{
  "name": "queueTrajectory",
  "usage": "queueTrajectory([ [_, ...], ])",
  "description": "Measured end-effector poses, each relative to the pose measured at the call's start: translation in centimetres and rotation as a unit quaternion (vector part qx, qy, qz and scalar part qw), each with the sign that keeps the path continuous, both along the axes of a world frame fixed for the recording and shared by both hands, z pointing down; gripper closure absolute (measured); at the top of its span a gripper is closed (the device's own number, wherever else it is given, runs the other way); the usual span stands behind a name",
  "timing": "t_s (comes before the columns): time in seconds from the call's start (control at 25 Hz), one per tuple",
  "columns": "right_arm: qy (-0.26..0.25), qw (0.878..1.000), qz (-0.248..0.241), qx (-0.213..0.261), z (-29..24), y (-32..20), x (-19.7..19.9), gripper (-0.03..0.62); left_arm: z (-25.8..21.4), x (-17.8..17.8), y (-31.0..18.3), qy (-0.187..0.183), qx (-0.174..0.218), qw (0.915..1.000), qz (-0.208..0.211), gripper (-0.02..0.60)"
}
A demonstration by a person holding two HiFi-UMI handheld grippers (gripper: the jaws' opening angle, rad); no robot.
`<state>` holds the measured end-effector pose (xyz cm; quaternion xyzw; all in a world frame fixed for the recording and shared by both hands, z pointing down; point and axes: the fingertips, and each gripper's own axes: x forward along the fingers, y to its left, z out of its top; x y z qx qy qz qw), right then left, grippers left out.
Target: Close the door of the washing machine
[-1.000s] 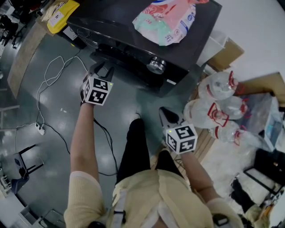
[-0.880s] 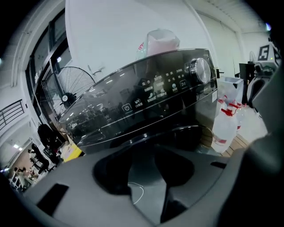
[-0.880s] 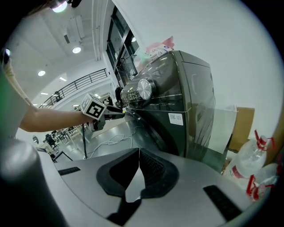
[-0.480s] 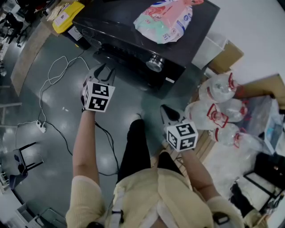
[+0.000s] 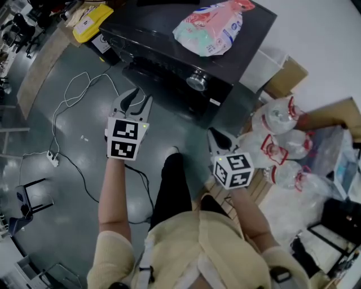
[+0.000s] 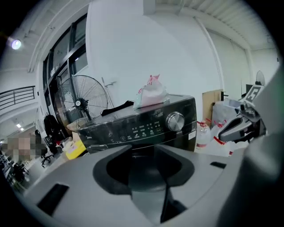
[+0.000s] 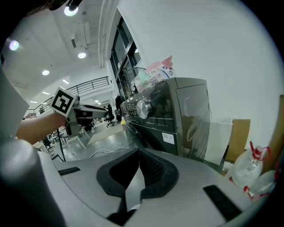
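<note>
A white cable (image 5: pixel 66 97) loops over the grey floor at the far left, and a yellow box (image 5: pixel 92 16) sits by the washer's left corner. The left gripper (image 5: pixel 141 96) hangs just in front of the washer (image 5: pixel 144 28), touching nothing. Its jaws stand apart with nothing between them, and its own view looks through the gap at the control panel (image 6: pixel 137 130) and the knob (image 6: pixel 175 120). The washer stands at the top middle of the head view, black, with a pink and green bag (image 5: pixel 211 27) lying on its lid. The door (image 5: pixel 161 84) is on the dark front face below the panel. That face is so dark from above that I cannot tell whether it is ajar or shut. The right gripper (image 5: pixel 216 139) is lower and nearer the person, off the washer's right corner, with its jaws together and empty. Clear water bottles (image 5: pixel 276 119) with red handles lie further right, beside a cardboard box (image 5: pixel 286 76).
</note>
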<state>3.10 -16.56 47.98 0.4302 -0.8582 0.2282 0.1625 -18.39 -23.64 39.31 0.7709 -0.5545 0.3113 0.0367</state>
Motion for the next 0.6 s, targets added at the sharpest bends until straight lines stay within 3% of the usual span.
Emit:
queueTrajectory([
  [0.6, -0.006, 1.0, -0.008, 0.026, -2.0, -0.2, -0.1, 0.588, -1.5, 1.0, 5.6, 0.048, 0.01, 0.9982, -0.034, 0.43],
])
